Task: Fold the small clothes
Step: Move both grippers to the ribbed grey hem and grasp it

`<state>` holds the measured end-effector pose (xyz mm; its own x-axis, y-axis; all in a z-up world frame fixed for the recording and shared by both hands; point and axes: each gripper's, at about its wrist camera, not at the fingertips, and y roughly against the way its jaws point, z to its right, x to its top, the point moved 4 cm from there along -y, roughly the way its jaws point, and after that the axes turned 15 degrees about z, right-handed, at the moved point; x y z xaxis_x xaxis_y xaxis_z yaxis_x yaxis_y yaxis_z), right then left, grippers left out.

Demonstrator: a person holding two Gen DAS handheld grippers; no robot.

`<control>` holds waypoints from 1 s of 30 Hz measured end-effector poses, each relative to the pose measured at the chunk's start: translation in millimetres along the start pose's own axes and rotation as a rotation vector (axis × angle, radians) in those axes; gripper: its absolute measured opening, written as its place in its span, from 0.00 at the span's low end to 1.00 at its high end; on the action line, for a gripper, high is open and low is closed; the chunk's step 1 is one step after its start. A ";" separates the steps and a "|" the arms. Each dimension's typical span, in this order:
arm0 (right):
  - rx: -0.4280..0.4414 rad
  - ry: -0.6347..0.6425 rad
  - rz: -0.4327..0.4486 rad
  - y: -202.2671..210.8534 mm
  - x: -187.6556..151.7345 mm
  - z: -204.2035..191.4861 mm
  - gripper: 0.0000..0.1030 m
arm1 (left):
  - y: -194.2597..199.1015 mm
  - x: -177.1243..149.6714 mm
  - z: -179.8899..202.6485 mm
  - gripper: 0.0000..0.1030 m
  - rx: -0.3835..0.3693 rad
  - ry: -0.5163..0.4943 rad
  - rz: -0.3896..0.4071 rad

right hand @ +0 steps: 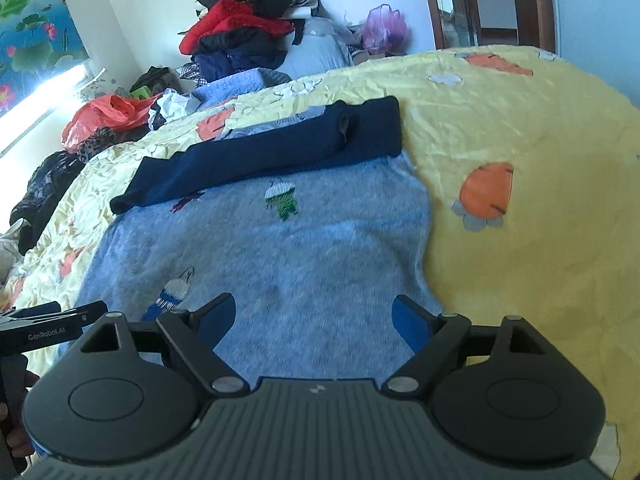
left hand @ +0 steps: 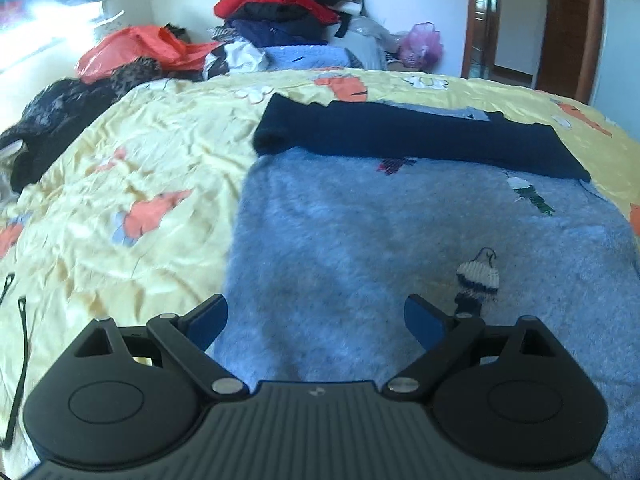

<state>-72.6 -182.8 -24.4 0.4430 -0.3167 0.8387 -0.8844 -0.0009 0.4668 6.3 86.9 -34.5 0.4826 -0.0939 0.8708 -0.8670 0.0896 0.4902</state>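
1. Knitwear: the light-blue fuzzy sweater (right hand: 272,248) lies flat on the yellow quilt (right hand: 520,128), its navy sleeves (right hand: 280,152) folded across the far end.
2. It looks soft, light and limp, likely to sag; a pinch at the near hem corners seems best.
3. The left gripper (left hand: 316,322) and right gripper (right hand: 314,318) hover tilted down over the near hem, both spread wide and empty.
4. A clothes pile (right hand: 248,28) sits beyond the bed.

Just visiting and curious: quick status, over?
Left gripper open, right gripper open, both empty. Blue sweater flat on yellow bedspread, navy sleeves folded across. Nothing blocking.
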 end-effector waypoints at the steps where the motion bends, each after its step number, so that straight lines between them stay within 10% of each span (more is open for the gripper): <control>1: 0.006 -0.001 0.001 2.1 -0.7 -0.6 0.84 | 2.0 -1.5 -2.0 0.93 0.004 0.008 -0.003; 19: -0.005 0.011 0.045 36.6 -7.3 13.4 0.86 | 42.3 -30.1 -43.7 0.93 0.026 0.012 -0.017; 30: -0.069 0.001 -0.032 31.9 -32.0 45.9 0.73 | 40.5 -48.8 -87.2 0.93 -0.175 0.259 -0.102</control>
<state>-121.7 -216.3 -49.2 0.4711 -0.3164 0.8234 -0.8576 0.0540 0.5115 -41.5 181.6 -53.8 0.6012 0.1419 0.7864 -0.7887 0.2637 0.5554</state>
